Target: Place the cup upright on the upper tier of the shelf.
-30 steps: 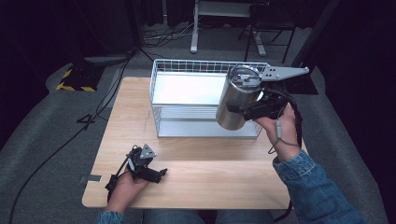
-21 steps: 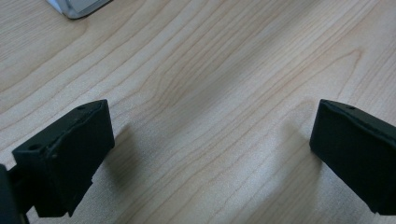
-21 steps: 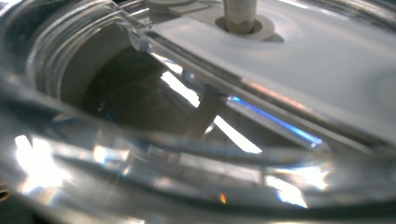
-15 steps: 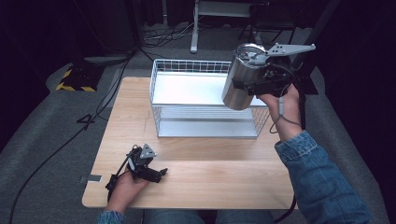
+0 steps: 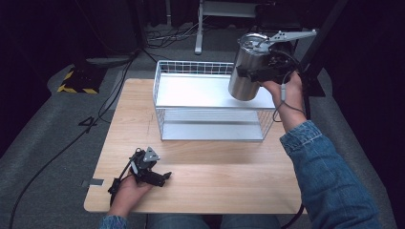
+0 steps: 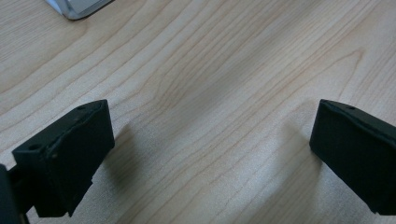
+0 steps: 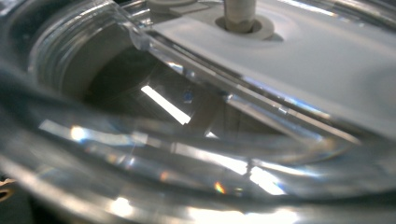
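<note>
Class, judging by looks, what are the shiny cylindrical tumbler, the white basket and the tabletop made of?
Shiny cylindrical tumbler: likely brushed stainless steel, soft grey sheen; its lid looks like clear plastic. White basket: thin wire, probably coated metal. Tabletop: pale wood or wood-look laminate, grain visible.

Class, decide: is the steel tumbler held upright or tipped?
Tipped: the steel tumbler, gripped by the right tool above the wire basket, leans with its lid rightward.
</note>
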Tool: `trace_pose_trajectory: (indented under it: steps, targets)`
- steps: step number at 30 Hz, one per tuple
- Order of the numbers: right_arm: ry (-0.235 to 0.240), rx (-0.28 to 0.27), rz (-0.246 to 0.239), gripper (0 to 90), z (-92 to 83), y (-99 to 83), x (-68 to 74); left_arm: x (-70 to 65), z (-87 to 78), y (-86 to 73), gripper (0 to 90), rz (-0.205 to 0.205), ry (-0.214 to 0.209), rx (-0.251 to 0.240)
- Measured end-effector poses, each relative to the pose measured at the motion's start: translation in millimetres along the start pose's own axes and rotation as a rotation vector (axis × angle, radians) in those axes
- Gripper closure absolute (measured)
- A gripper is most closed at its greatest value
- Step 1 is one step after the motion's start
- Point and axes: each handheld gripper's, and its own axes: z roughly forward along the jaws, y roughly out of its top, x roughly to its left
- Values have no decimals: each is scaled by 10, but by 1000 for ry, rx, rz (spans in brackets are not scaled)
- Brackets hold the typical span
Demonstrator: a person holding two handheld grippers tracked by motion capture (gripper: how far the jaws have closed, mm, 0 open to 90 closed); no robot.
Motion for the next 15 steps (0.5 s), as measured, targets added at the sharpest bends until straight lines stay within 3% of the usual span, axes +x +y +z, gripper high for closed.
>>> trace_pose_trajectory:
  steps: [15]
  targets:
    - [-26,41,23,36,309,-16,-167,1,0,1,3,0,-1,0]
